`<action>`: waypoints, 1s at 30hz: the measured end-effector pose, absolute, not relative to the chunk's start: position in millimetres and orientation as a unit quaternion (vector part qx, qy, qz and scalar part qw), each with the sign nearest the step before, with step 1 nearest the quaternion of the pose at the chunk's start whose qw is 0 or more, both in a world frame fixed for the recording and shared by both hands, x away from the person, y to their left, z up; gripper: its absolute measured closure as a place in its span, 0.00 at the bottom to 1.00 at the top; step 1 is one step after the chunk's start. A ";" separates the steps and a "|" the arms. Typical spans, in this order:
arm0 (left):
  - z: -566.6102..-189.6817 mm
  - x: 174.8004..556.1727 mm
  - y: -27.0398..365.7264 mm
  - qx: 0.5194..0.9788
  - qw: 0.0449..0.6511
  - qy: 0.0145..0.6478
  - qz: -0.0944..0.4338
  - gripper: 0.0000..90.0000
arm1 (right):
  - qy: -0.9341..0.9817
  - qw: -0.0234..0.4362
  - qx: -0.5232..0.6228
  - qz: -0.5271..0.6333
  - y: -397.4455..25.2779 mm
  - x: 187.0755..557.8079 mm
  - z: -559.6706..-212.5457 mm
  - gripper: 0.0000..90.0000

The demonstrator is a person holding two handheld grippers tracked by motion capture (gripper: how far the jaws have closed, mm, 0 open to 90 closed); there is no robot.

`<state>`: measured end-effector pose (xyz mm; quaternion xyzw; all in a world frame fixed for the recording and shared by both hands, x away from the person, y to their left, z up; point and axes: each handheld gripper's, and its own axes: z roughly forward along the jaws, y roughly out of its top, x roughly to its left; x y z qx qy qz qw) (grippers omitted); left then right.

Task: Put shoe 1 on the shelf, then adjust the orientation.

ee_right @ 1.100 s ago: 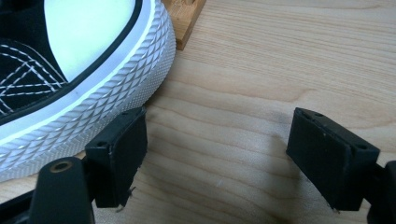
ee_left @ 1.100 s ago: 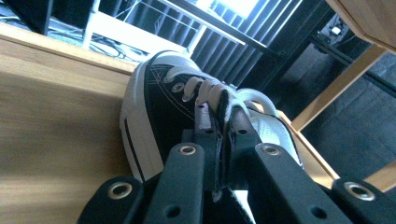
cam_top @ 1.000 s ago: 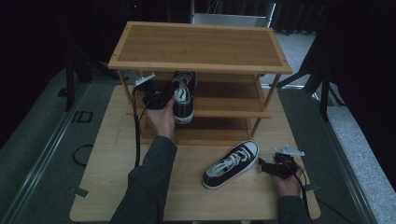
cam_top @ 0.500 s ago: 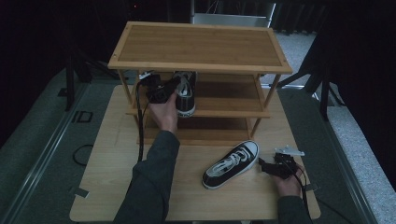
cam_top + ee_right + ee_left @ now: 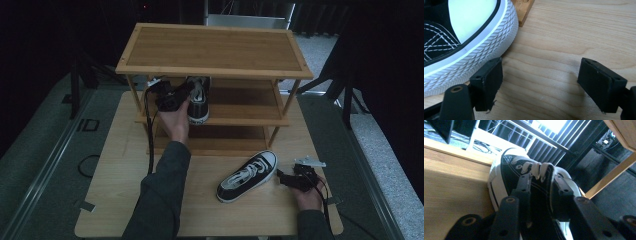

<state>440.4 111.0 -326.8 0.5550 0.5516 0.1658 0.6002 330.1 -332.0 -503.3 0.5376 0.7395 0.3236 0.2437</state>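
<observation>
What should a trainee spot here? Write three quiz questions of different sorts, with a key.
1. True or false: the right gripper has clamped the table sneaker.
2. The left gripper holds the second sneaker at which level of the shoe rack? A: top board. B: middle shelf. C: tabletop.
3. Fill in: the right gripper's jaws stand ___.
Key: 1 false; 2 B; 3 open.
</observation>
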 end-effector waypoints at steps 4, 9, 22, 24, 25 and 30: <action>-326.9 426.5 110.0 0.550 0.614 0.541 0.168 0.75 | 0.740 0.244 0.537 0.324 -332.1 330.2 -503.3 0.22; -328.1 410.0 110.8 0.532 0.629 0.541 0.173 0.71 | 0.740 0.244 0.537 0.324 -332.0 330.2 -503.3 0.22; -332.8 349.0 128.4 0.545 0.631 0.505 0.223 0.67 | 0.740 0.244 0.536 0.324 -331.9 329.9 -503.3 0.22; -334.5 341.8 131.7 0.552 0.624 0.502 0.231 0.67 | 0.741 0.243 0.536 0.324 -331.9 329.9 -503.3 0.22; -335.9 338.2 133.0 0.557 0.620 0.500 0.235 0.67 | 0.741 0.243 0.536 0.324 -331.8 329.8 -503.3 0.22; -352.3 317.6 141.3 0.581 0.602 0.492 0.239 0.66 | 0.741 0.243 0.536 0.324 -331.4 329.1 -503.3 0.22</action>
